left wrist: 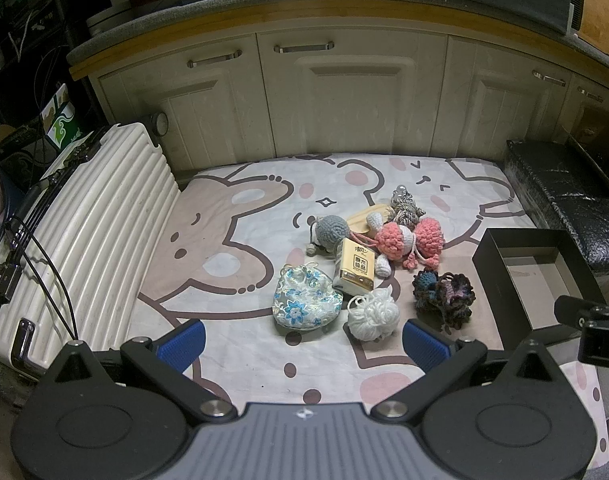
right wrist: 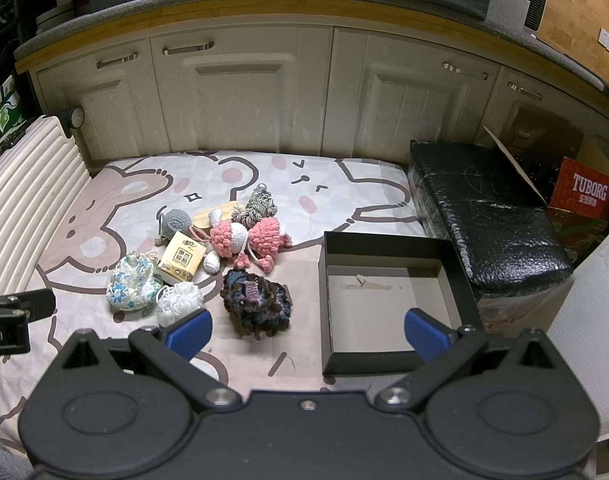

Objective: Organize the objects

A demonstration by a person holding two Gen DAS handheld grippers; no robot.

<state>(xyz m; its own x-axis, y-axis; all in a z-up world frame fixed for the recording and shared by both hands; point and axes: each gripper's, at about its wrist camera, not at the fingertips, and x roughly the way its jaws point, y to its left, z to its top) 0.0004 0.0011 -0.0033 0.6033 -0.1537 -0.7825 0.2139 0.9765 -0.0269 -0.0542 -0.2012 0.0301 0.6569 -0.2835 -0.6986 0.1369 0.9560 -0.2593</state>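
A heap of small things lies on a cartoon-print sheet: a floral pouch, a white yarn ball, a tissue pack, a dark crochet piece, pink crochet toys, a grey crochet ball and a rope knot. An open black box sits to their right, nothing in it. My left gripper hovers open just short of the pouch and yarn. My right gripper is open, between the dark crochet piece and the box.
A ribbed white suitcase lies along the left edge. Cream cabinet doors close off the back. A black wrapped bundle sits to the right of the box, with a red Tuborg carton behind it.
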